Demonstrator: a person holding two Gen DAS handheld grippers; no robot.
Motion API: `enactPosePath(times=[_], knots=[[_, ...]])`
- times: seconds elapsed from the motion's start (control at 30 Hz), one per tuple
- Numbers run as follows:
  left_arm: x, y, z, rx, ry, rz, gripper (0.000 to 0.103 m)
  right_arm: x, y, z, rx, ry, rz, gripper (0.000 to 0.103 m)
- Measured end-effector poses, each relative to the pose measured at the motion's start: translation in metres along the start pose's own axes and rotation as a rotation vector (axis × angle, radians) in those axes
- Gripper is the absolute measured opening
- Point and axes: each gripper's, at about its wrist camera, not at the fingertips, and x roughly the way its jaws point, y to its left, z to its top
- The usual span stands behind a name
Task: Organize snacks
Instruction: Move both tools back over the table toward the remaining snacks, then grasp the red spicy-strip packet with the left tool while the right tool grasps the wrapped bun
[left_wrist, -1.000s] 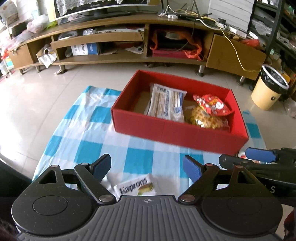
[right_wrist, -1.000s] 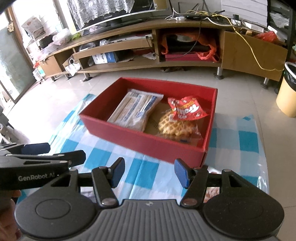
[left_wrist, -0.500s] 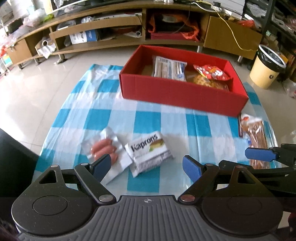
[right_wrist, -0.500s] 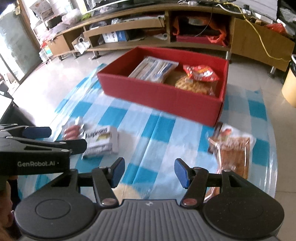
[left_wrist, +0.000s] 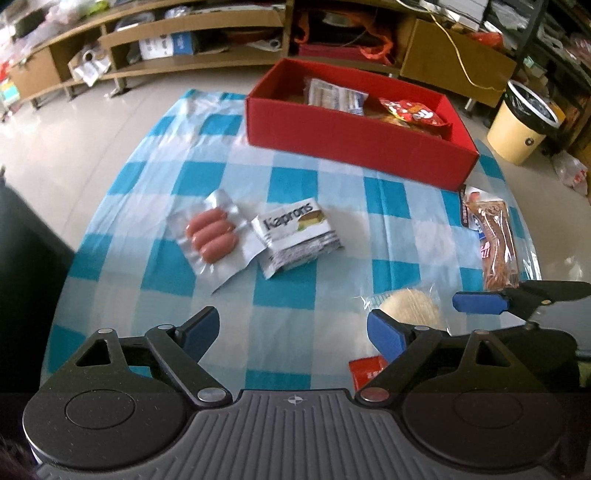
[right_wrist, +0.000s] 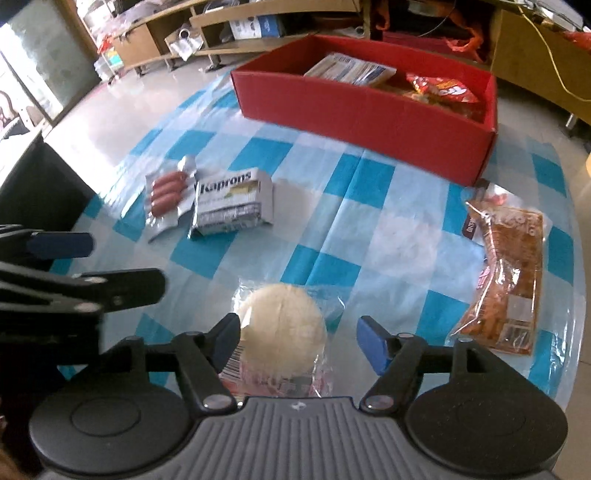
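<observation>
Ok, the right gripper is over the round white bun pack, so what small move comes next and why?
Probably lower the right gripper straight down over the bun before closing. Its jaws are opening, the bun lies between them, and the pads don't seem to press on it yet. The bun lies loose on the cloth, while the red box already holds other snacks, so it looks like the next one to go in.

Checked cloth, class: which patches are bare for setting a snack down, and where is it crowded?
Bare: the checked cloth between the Kaprons packet and the brown snack bag, and the strip before the red box. Crowded: sausages overlapping Kaprons; the box's right half.
</observation>
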Motion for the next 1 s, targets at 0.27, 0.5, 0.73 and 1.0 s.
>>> enactPosePath(times=[0.27,0.5,0.73,1.0], knots=[[-0.011,0.025,-0.012,-0.114,-0.006,-0.007,0.092,-0.008,-0.002,0.004,0.039,-0.006,0.062,0.074],[-0.014,0.019,-0.024,-0.098,0.018,-0.045,0.092,0.017,0.001,0.0,0.006,0.082,0.035,0.075],[-0.003,-0.014,-0.045,-0.011,0.098,-0.11,0.095,0.011,-0.011,0.0,0.002,0.059,0.026,0.056],[0.031,-0.066,-0.056,0.062,0.188,-0.084,0.095,-0.012,-0.031,0.003,0.054,-0.018,0.013,0.056]])
